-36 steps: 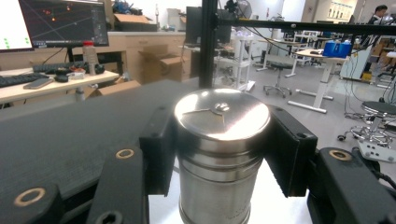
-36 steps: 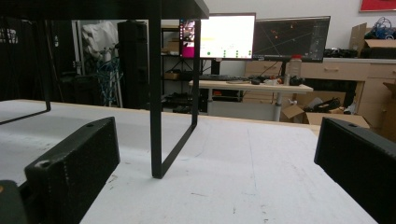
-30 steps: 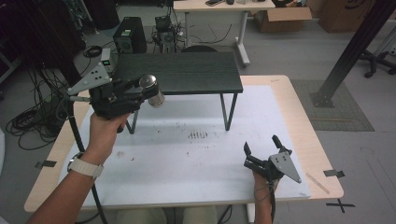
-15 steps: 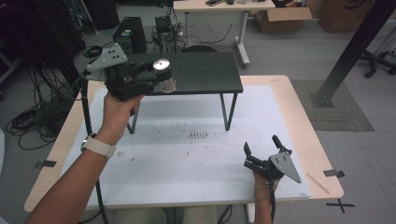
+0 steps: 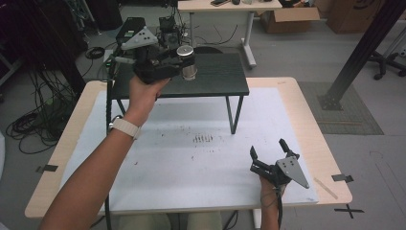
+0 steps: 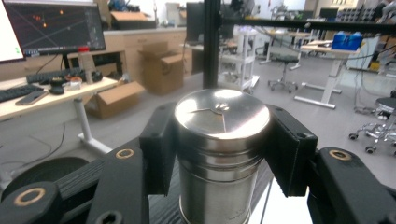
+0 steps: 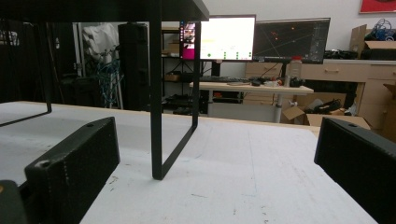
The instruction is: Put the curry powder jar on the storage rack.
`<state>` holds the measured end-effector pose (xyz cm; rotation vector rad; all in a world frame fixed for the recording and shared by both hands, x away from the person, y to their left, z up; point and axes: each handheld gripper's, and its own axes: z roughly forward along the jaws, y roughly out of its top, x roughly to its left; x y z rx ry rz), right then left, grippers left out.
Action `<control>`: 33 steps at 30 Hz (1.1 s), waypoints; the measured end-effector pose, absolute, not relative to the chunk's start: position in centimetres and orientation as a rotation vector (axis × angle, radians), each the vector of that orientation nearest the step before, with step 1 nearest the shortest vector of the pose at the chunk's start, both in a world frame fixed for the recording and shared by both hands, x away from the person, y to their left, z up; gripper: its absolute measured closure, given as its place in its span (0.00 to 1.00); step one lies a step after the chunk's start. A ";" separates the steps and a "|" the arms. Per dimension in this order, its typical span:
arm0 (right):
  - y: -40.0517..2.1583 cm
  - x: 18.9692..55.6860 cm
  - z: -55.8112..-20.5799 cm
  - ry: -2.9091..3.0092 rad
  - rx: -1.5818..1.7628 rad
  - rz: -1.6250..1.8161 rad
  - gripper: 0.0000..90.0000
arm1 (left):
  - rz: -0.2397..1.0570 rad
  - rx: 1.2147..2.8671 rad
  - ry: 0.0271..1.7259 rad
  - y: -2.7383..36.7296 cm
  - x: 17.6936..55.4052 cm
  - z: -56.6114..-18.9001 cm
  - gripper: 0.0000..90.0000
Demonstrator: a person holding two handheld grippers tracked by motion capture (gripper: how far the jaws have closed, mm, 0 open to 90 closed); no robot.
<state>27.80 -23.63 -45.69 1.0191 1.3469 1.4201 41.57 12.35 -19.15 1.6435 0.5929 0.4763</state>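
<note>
A shiny steel canister (image 5: pixel 186 62) with a flat lid is upright between the jaws of my left gripper (image 5: pixel 184 61), which is shut on it. It hangs just over the black raised shelf (image 5: pixel 215 79) at the back of the table. In the left gripper view the canister (image 6: pixel 219 154) stands between both black pads (image 6: pixel 156 144), with the dark shelf top right under its base; I cannot tell whether it touches. My right gripper (image 5: pixel 269 154) rests on the white mat near the front right edge, open, with nothing between its fingers (image 7: pixel 74 163).
The black shelf stands on thin metal legs (image 7: pixel 156 93) on a white mat (image 5: pixel 191 158) over a wooden table. Beyond the table are a desk (image 5: pixel 225 7), cardboard boxes (image 5: pixel 292 14), cables on the floor and a black post (image 5: pixel 359 52) at the right.
My left hand has carried the canister up and to the right, from beside the shelf's left end to over its top. The right gripper has stayed where it was.
</note>
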 end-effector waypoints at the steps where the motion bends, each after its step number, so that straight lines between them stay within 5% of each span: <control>1: -23.6 27.8 -45.7 1.345 1.018 1.421 0.00 | 0.476 1.644 0.593 12.3 41.6 -19.2 0.55; 33: -23.7 27.8 -45.7 1.346 1.010 1.432 0.00 | 0.565 1.796 0.777 7.9 46.8 -21.8 0.55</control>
